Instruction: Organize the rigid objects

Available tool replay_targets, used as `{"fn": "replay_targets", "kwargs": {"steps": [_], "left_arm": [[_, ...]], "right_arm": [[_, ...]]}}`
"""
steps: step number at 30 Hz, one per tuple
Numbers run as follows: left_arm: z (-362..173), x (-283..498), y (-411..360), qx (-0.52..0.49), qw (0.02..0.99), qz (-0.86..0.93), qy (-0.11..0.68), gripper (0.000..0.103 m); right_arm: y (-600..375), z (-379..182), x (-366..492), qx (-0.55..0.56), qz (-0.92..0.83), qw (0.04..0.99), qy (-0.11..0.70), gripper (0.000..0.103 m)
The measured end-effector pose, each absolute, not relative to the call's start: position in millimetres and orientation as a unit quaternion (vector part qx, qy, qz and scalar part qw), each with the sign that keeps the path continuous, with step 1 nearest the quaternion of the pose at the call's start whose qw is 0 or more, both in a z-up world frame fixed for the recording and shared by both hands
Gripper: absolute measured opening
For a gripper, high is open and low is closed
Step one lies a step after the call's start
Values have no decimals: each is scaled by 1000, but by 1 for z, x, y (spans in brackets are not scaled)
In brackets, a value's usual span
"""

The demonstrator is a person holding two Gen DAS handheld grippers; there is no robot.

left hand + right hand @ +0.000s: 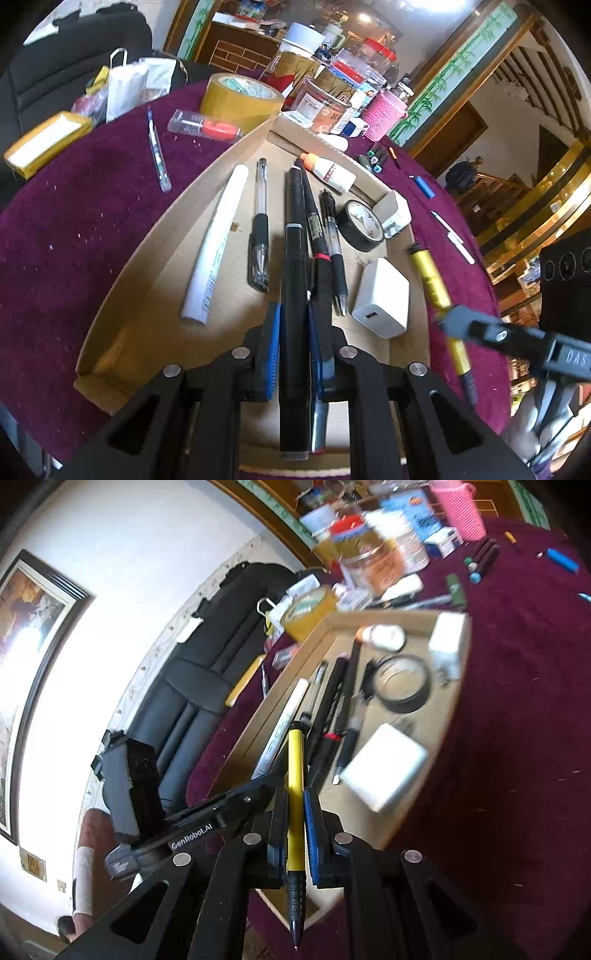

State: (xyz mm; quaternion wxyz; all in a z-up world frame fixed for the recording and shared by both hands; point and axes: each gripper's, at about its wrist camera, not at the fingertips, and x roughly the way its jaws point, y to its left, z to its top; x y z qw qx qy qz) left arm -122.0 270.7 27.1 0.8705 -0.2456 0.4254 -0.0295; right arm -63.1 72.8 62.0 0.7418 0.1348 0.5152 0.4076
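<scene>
In the left wrist view my left gripper is shut on a long black marker, blue pads on both sides. The marker points forward over the cardboard tray, between a clear gel pen and two other black pens. At the tray's right rim my right gripper is shut on a yellow pen. The right wrist view, blurred, shows that gripper clamped on the yellow pen above the tray's near corner. The body of the left gripper is just to its left.
The tray also holds a white tube, a glue bottle, a black tape roll and two white chargers. On the purple cloth lie a blue pen, a yellow tape roll, a blue lighter and a white pen.
</scene>
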Motion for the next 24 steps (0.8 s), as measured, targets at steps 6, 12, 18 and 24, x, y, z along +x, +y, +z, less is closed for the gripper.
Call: {"fn": "replay_targets", "kwargs": {"steps": [6,12,18,24], "left_arm": [[31,-125,273,-260,875,-31,407,24],[45,-141,282,-285,884,-27,369,54],[64,-153,280,-269,901,-6,341,70],[89,-165,261,-199,932,44,301,75]], "right_arm": [[105,38,-65,116,384,748,529,11],[107,30,-68,83,366,764,524,11],[98,55,-90,11,339,826,450,66],[77,84,-115,-73,251,906,333,95]]}}
